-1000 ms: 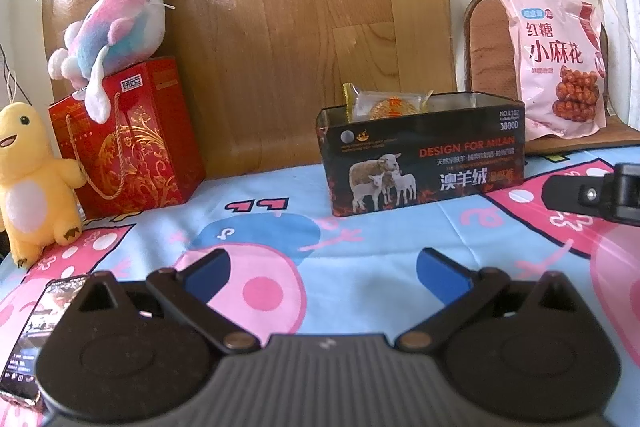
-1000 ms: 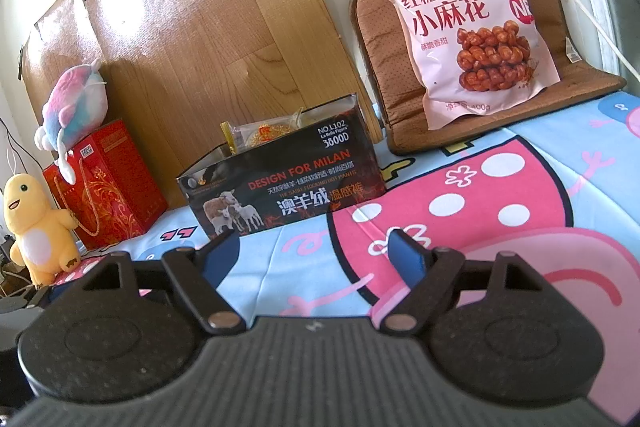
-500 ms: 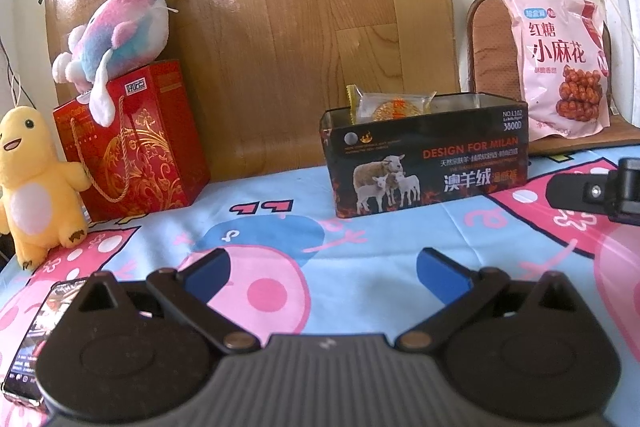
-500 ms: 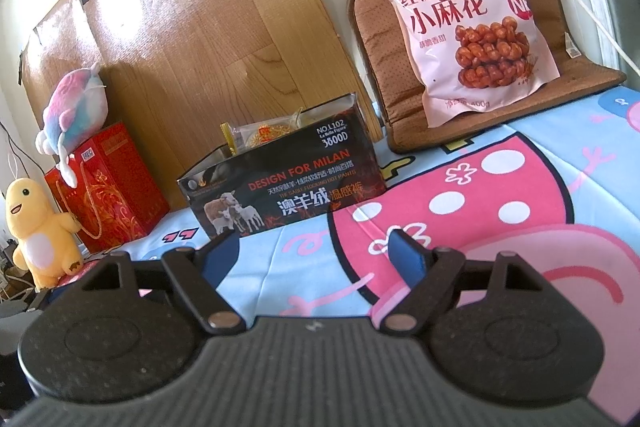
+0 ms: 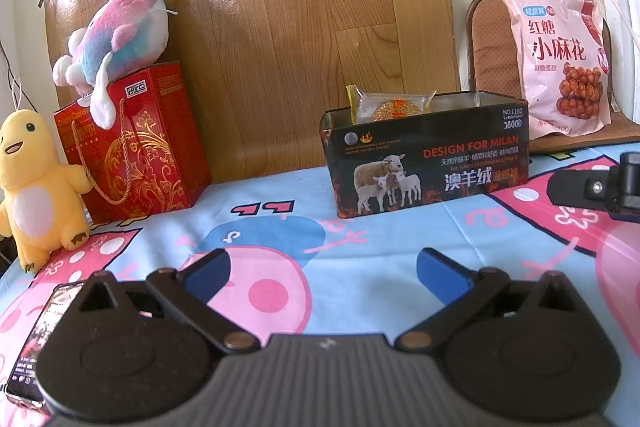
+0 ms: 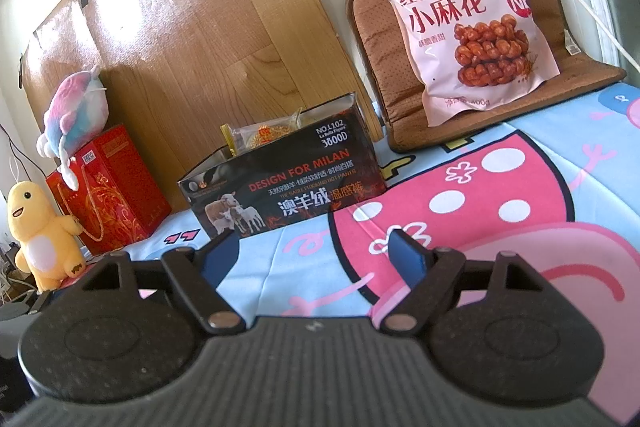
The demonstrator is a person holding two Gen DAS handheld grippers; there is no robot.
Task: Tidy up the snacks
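Note:
A black open box (image 5: pixel 426 163) with sheep printed on it stands on the cartoon bedsheet, with a clear-wrapped round pastry (image 5: pixel 394 107) standing inside it. The box (image 6: pixel 280 187) and the pastry (image 6: pixel 266 133) also show in the right wrist view. A big pink snack bag (image 5: pixel 560 63) leans on a brown cushion at the back right; it also shows in the right wrist view (image 6: pixel 460 23). My left gripper (image 5: pixel 322 273) is open and empty, low over the sheet in front of the box. My right gripper (image 6: pixel 314 255) is open and empty, to the right of the box.
A red gift box (image 5: pixel 132 143) with a pink-blue plush (image 5: pixel 116 39) on top stands at the back left, next to a yellow plush (image 5: pixel 32 183). A phone (image 5: pixel 36 343) lies at the near left. A wooden board (image 5: pixel 300 19) backs the bed. The brown cushion (image 6: pixel 500 107) lies at the back right.
Both grippers have drifted slightly; the view in each shifts a little. Both stay open and empty, and the snacks have not moved.

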